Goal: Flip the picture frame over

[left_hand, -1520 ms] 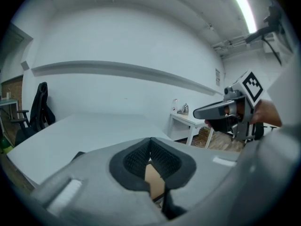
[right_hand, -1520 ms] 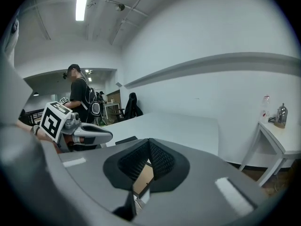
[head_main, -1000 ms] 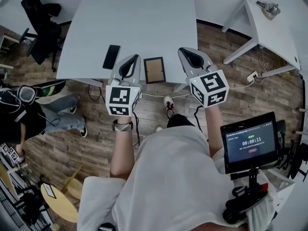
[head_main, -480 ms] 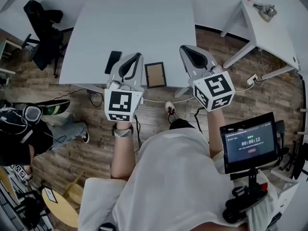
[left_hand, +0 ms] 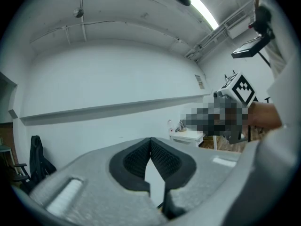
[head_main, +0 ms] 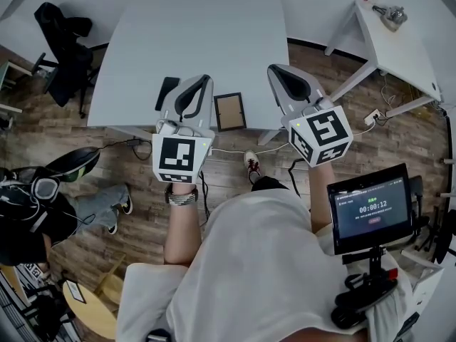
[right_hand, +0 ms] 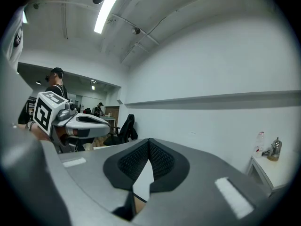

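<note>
left claw (head_main: 199, 83) and right claw (head_main: 276, 71) rose | both closed, empty | picture frame (head_main: 230, 111) on tabletop (head_main: 199, 27), 3 o'clock of left claw

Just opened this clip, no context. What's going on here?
A person stands at the near edge of a white table with a handheld gripper in each hand. The picture frame lies flat on the table between them, its brown panel facing up and nothing touching it. The left gripper and right gripper are held above the table edge on either side of the frame, both shut and empty. A dark phone lies to the left. The flip has not started.
</note>
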